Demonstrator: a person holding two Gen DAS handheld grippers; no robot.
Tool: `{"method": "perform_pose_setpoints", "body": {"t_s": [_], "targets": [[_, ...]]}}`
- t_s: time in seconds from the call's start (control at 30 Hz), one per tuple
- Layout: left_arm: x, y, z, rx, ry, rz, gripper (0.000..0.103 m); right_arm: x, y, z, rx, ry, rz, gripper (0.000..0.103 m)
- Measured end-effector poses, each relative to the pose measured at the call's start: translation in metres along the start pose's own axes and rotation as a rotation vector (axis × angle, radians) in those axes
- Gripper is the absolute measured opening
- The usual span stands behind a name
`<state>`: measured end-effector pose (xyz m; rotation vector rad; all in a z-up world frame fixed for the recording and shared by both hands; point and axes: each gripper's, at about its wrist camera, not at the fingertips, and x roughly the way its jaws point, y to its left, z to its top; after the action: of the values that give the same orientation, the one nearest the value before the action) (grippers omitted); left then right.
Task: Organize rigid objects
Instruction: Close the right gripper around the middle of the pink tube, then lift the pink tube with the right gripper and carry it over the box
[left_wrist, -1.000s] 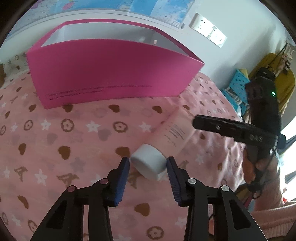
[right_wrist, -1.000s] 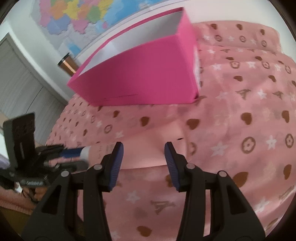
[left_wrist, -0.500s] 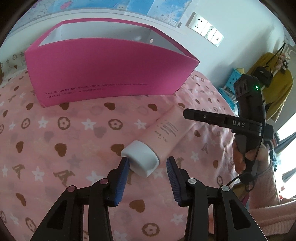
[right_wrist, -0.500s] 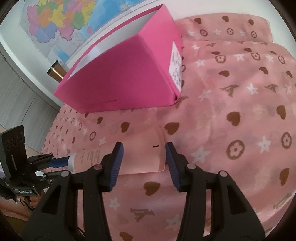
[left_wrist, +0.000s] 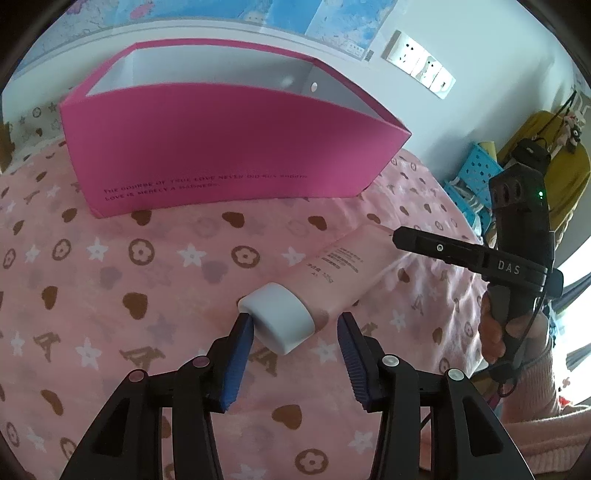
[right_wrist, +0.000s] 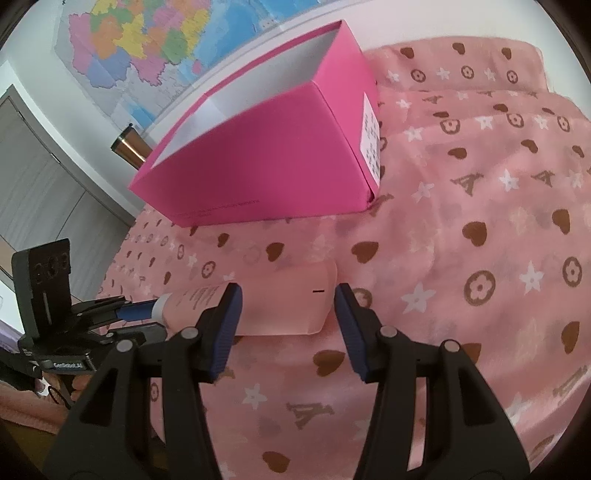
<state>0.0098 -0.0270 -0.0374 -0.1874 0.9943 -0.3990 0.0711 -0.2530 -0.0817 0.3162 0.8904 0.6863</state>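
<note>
A pink tube with a white cap lies on the pink patterned cloth. My left gripper is open, its blue pads either side of the cap, the left pad touching it. In the right wrist view the tube's flat crimped end lies between the open pads of my right gripper. An open magenta box stands behind the tube; it also shows in the right wrist view. Each gripper shows in the other's view, the right one and the left one.
A wall socket and a map hang on the wall behind. A blue basket and a yellow bag are off the right edge. A metal cup stands behind the box by the cupboard.
Both grippers have drawn back and lifted a little, so the tube and box look farther. The left pad now touches the cap. The tube's crimped end has come between the right pads.
</note>
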Motion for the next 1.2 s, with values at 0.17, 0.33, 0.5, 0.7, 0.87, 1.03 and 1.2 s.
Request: {"method": "perform_pose_setpoints", "body": {"t_s": [0.17,0.33,0.5,0.7,0.87,1.03,1.2], "targets": [[-0.008,0.0,0.002,0.01,-0.025,0.007,0.047,-0.004,0.006,0.001,-0.015,-0.016,0.003,0.055],[-0.014,-0.001,0.005,0.019,-0.045,0.019,0.047,-0.008,0.011,0.001,-0.029,-0.031,0.004,0.055],[-0.016,-0.003,0.006,0.035,-0.06,0.037,0.047,-0.01,0.013,-0.001,-0.033,-0.035,0.008,0.055],[-0.006,0.011,0.007,0.008,-0.037,0.048,0.049,-0.002,0.014,-0.012,-0.029,0.003,0.014,0.055],[-0.002,0.022,0.005,-0.03,-0.023,0.023,0.049,0.009,0.011,-0.019,-0.006,0.052,0.02,0.054],[-0.003,0.02,0.004,-0.024,-0.025,0.03,0.049,0.014,0.005,-0.015,0.013,0.053,0.024,0.055],[-0.003,0.02,0.004,-0.025,-0.023,0.033,0.049,0.017,0.008,-0.012,0.002,0.055,0.012,0.056]]}}
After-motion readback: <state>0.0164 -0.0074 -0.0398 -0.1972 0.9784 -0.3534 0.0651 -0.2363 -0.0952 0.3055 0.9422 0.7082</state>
